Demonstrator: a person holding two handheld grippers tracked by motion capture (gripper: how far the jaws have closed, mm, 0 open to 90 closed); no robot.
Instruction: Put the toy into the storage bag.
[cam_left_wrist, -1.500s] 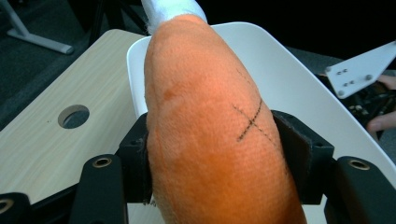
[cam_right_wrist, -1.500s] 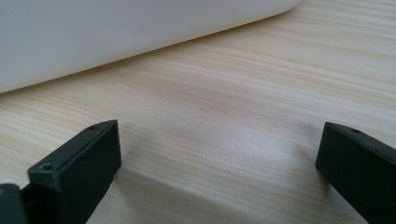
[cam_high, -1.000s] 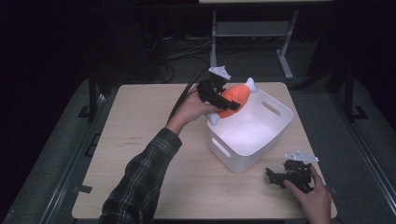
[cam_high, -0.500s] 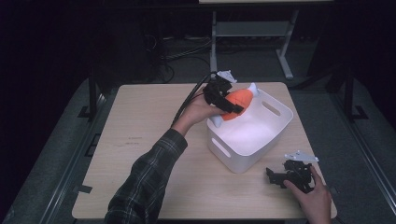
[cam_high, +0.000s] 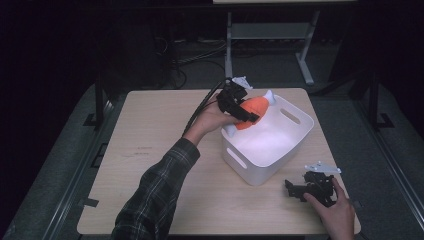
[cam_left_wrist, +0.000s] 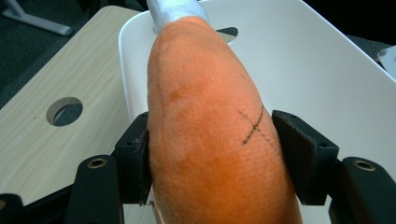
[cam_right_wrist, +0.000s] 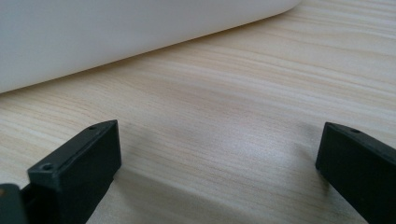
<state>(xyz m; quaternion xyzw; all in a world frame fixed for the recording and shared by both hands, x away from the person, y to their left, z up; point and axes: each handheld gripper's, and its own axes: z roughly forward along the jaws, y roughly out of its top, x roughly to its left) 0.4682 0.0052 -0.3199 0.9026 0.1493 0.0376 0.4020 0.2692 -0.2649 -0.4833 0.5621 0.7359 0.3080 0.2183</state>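
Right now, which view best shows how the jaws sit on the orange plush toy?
The left gripper view: the orange plush toy sits between the pads, over the white bin. The high view shows the left gripper holding it at the bin's rim, smaller. The right gripper view shows the bin's wall.

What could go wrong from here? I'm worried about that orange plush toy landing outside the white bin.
The orange plush toy sits between the left gripper pads over the white bin near its rim; the right-hand pad looks barely touching, so it might slip early and catch on the rim or fall onto the table. The light bin could also be nudged, since the right gripper rests apart on the table, not steadying it.
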